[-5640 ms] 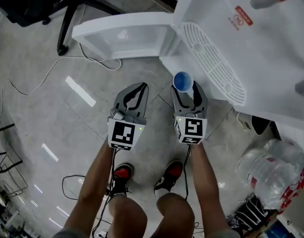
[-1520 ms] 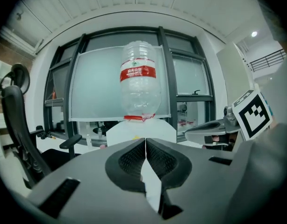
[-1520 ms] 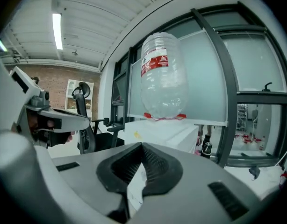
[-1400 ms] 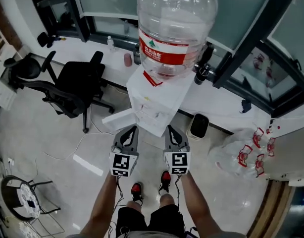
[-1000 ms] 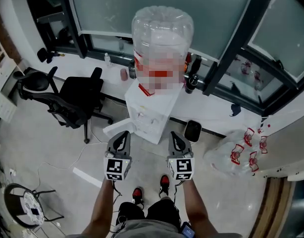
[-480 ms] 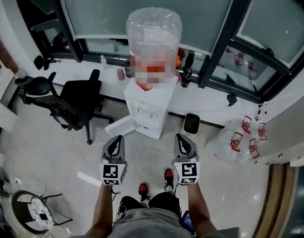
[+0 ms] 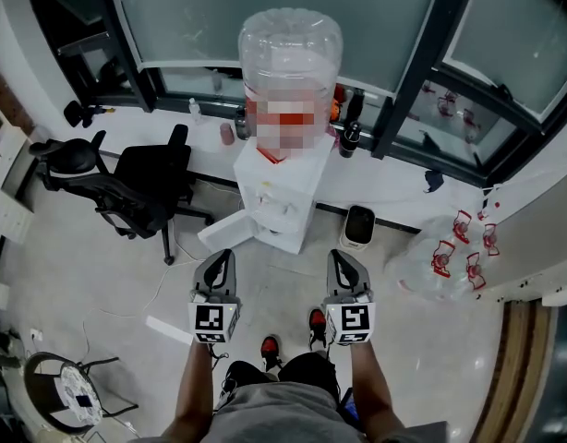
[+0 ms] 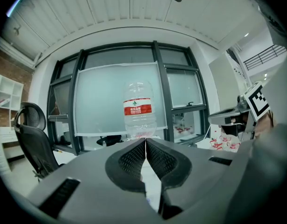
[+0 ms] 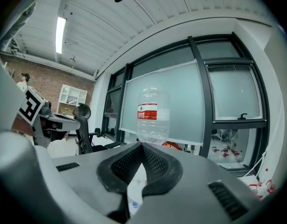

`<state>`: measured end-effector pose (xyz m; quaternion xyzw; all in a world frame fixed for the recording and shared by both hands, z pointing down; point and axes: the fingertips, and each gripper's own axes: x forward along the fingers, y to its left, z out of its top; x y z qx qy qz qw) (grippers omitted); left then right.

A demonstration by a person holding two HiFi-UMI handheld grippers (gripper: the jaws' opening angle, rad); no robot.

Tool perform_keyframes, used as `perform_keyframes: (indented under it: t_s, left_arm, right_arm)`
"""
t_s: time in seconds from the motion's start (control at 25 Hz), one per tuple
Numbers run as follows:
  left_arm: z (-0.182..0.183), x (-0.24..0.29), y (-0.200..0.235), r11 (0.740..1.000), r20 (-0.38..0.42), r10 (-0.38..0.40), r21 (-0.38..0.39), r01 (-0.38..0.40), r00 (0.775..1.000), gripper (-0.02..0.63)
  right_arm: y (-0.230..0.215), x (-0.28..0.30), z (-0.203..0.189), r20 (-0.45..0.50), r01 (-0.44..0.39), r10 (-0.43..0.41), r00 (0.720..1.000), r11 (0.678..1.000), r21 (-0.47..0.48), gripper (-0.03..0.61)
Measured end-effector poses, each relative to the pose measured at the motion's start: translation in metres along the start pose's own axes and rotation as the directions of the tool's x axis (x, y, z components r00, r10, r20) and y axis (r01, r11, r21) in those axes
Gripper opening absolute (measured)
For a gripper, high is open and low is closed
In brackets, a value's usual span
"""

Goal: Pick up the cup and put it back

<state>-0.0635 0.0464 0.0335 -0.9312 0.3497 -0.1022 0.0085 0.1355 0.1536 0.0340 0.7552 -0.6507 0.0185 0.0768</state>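
Two grippers are in front of the person, side by side and apart, and each one carries one marker cube. The left gripper (image 7: 216,262) has its jaws together and nothing is between them. The right gripper (image 7: 344,260) also has its jaws pressed together and is empty. Under them, on the floor, are two shoes with red (image 7: 270,347). Farther on stands one white dispenser (image 7: 276,206) with one big clear bottle (image 7: 290,49) on top. One dark bin (image 7: 359,227) is just beside it, and one clear bag (image 7: 436,261) with red prints lies farther to that side. Two black chairs (image 7: 150,183) stand on the other side. The cup (image 9: 134,204) is in no gripper. It shows only in the right gripper view as one small blue round spot, low in the gap under the jaws, against the white front of the dispenser; more of its form I cannot tell. Behind all this runs a white sill (image 7: 385,187) with some small bottles, and then dark-framed windows (image 7: 219,17).
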Motion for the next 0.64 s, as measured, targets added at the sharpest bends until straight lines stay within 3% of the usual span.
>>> perform_keyframes:
  t_s: [0.32, 0.52, 0.64]
  left_arm:
    - [0.0038, 0.0011, -0.0017, 1.000, 0.016, 0.008, 0.005, -0.008, 1.000, 0.025]
    - [-0.0043, 0.0042, -0.0038, 1.000, -0.016, -0.001, -0.001, 0.001, 1.000, 0.025]
    - [0.0041, 0.0073, -0.0034, 1.000, 0.017, 0.005, -0.001, -0.005, 1.000, 0.025]
  right_arm:
    - [-0.0010, 0.0036, -0.0006, 0.001, -0.008, 0.008, 1.000, 1.000, -0.015, 0.017]
    - [-0.0039, 0.0060, -0.0029, -0.002, -0.008, 0.008, 1.000, 1.000, -0.022, 0.017]
    - [-0.0053, 0.0065, -0.0017, 0.001, -0.010, 0.010, 1.000, 1.000, -0.019, 0.017]
